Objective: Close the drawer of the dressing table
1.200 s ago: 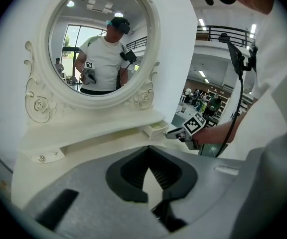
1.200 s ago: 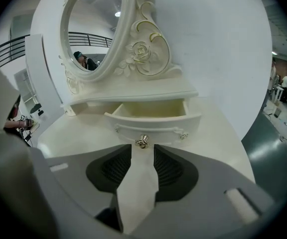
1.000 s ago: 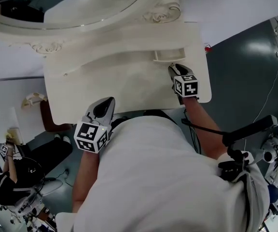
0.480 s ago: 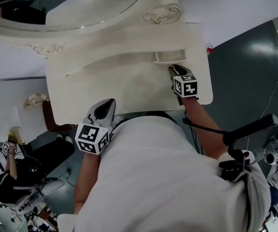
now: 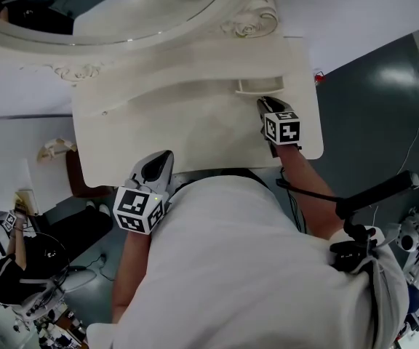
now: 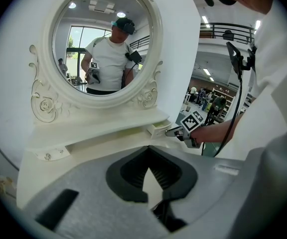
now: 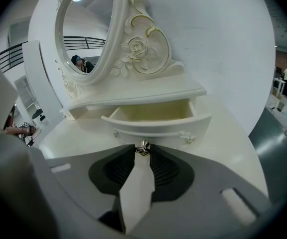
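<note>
The white dressing table [image 5: 180,126] has a small drawer [image 5: 257,86] standing open at its right end, under the mirror shelf. In the right gripper view the drawer front [image 7: 156,126] faces me with its metal knob [image 7: 143,148]. My right gripper [image 7: 143,151] has just been closing, and its tips now pinch the knob between them. In the head view the right gripper [image 5: 263,102] sits at the drawer's front. My left gripper [image 5: 163,155] hovers over the table's near left edge, its tips [image 6: 148,159] meeting with nothing in them.
An oval mirror [image 5: 122,6] in a carved frame rises behind the shelf. A dark brown seat [image 5: 71,177] stands left of the table. Dark grey floor [image 5: 369,115] lies to the right, with gear on the person's right side [image 5: 373,195].
The head view has drifted slightly to the right. Both grippers keep their places against the table and the drawer looks equally far out.
</note>
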